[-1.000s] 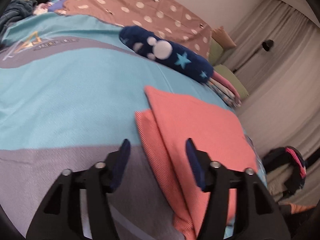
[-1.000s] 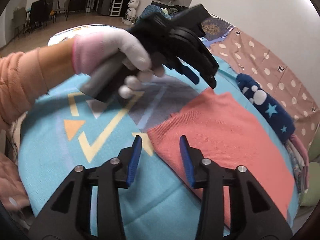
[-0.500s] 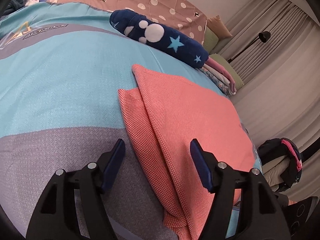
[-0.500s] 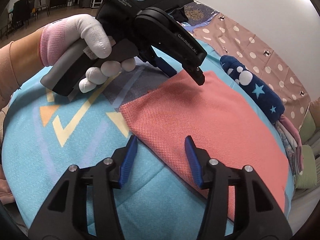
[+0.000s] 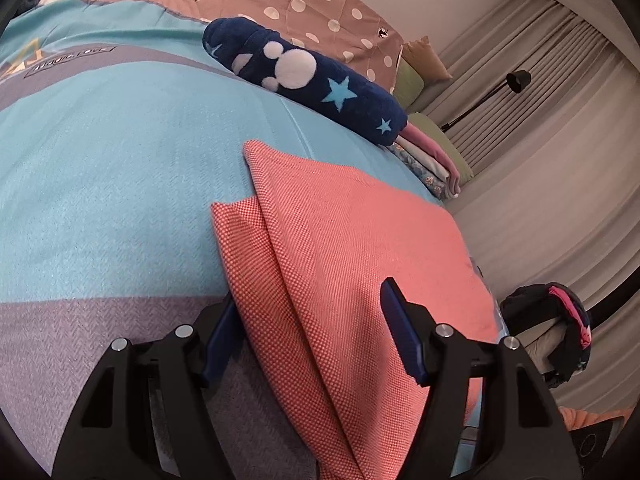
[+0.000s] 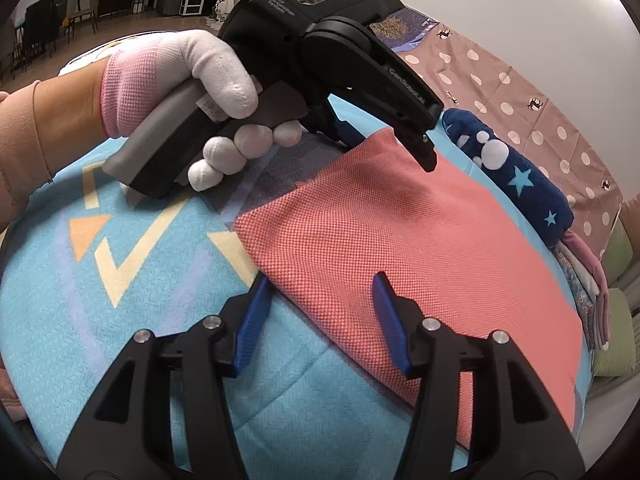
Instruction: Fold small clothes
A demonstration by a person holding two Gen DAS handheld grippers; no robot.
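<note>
- Folding is partly done by our reading: the coral garment [image 6: 400, 240] lies flat on the turquoise bedspread [image 5: 100, 180] of the bed, one layer doubled over another along its far-left edge.
- We see the left hand-held gripper [image 5: 312, 344] with jaws apart, astride that doubled corner; cloth sits between the pads, but they do not press on it.
- Our right hand-held gripper [image 6: 316, 320] has just been opening; its jaws now stand apart over the near edge, the cloth under and between them, not pinched.
- The relation that matters: the garment's long axis runs from near left away to the far right in the right wrist view, and each hand-held gripper sits at one corner of the same short end, the left farther along it.
- We judge both are equally placed to close on that end and carry it over.
- A rolled navy star-print fleece [image 5: 304, 80] and a small stack of folded clothes [image 5: 432, 160] lie beyond, apart from the garment.
</note>
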